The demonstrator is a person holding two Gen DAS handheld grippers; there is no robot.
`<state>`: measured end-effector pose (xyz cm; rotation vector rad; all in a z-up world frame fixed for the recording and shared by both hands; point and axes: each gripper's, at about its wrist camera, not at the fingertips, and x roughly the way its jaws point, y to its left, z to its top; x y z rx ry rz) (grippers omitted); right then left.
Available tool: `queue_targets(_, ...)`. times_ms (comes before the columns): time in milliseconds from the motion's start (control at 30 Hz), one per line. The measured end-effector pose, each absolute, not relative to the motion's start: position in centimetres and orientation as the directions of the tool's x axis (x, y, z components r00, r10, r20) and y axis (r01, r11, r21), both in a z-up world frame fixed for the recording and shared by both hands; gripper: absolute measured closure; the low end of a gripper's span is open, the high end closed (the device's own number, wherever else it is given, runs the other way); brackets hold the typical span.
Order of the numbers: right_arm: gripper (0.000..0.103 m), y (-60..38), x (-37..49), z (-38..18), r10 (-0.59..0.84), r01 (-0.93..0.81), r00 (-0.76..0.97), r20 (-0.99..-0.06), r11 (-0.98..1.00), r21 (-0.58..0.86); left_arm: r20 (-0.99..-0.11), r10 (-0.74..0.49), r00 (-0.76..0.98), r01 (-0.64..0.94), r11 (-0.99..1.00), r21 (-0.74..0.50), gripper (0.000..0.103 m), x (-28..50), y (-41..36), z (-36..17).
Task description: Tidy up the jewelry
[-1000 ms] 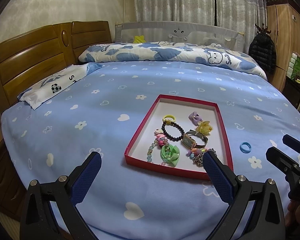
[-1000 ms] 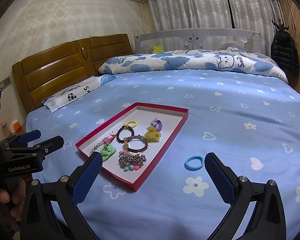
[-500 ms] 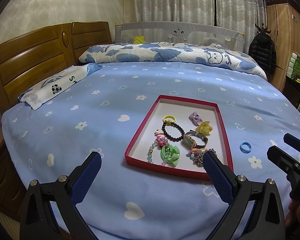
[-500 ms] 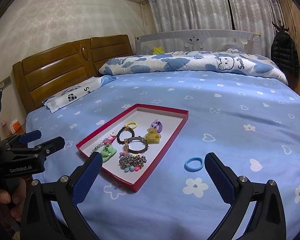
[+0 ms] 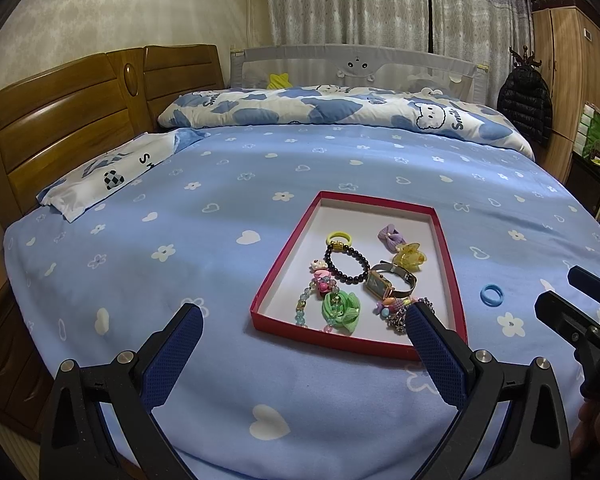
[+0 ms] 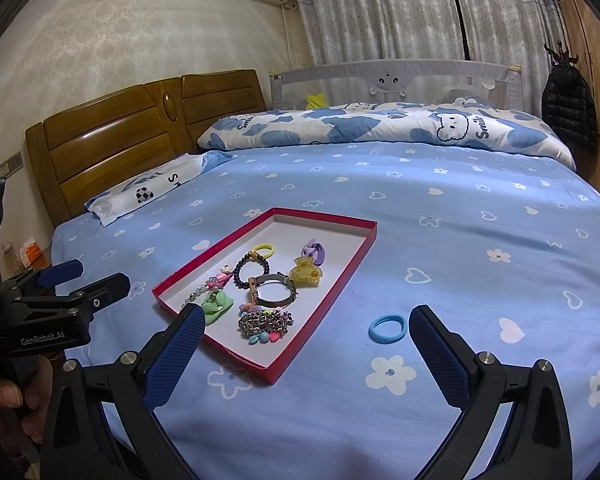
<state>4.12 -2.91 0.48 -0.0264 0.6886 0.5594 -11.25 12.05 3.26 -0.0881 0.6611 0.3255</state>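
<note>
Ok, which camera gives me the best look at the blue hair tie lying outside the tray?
The right wrist view: the blue hair tie lies close, large and unobstructed on the sheet, right of the red tray. In the left wrist view the tie is small and far off to the right.

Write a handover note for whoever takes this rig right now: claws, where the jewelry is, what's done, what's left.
Left claw: open, empty, hovering above the near edge of the red tray.
Right claw: open, empty, hovering above the bed, near the blue hair tie.
In the tray: yellow hair tie, purple hair tie, dark bead bracelet, yellow claw clip, watch, green hair accessory, chain bracelet, a beaded charm strand.
Done: most items sit in the tray.
Left: the blue hair tie lies on the sheet to the tray's right, untouched.
</note>
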Motion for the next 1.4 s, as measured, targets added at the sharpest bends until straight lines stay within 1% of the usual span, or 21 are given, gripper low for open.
queue_targets(1400, 0.000, -2.89, 4.08, 0.54, 0.480, -0.498, 0.633, -0.607, 0.853, 0.155, -0.606, 0.272, 0.747, -0.320, 0.947, 0.029, 0.001, -11.47, 11.80, 3.45)
